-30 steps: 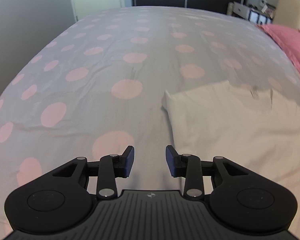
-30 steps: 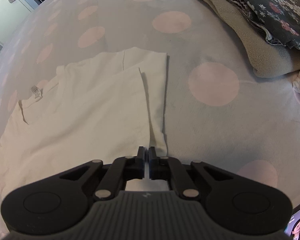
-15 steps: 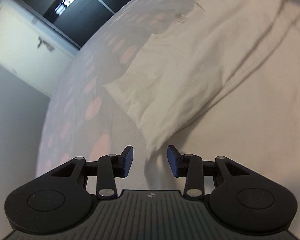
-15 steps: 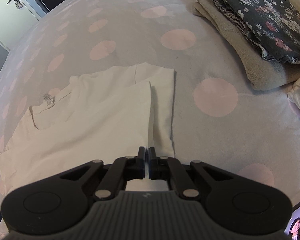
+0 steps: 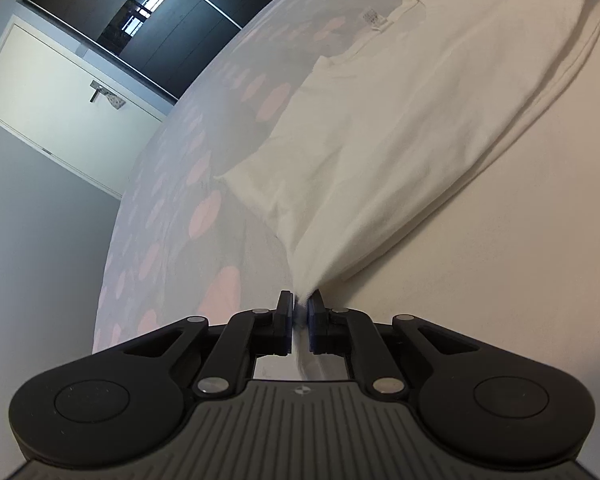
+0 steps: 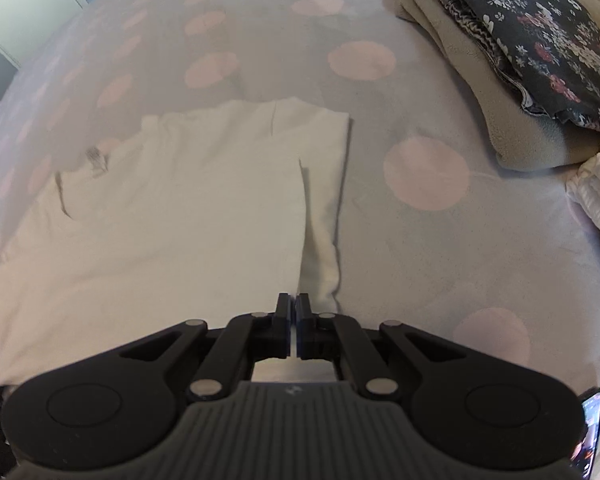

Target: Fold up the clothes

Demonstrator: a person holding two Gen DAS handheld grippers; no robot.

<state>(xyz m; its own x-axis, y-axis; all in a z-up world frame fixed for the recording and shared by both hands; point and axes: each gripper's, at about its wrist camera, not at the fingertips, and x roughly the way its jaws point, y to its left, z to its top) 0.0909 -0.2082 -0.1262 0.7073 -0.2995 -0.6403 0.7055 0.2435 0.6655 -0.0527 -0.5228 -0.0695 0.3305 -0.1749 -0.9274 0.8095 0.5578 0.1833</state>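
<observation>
- The shirt (image 5: 400, 128) is lying flat on the bed (image 5: 172, 208), cream on a grey spotted cover, with one side already turned in as a long flap.
- The left tongs (image 5: 299, 312) are closing on the shirt's near corner; a pinch of cloth is sitting between the pads and the fabric is pulling into a taut ridge from that point.
- The right tongs (image 6: 293, 312) are standing almost fully closed at the shirt's (image 6: 160, 208) near hem, by the base of the folded flap; cloth appears to be caught between the pads, though the grip itself is hard to see.
- The step in hand is looking like taking hold of both near corners for the next fold.
- The next move is probably calling for lifting both corners together and carrying the hem up toward the collar, keeping the edges level so the flap is not slipping open.
- A stack (image 6: 512, 52) of other clothes is waiting at the far right of the bed (image 6: 440, 260), well apart.
</observation>
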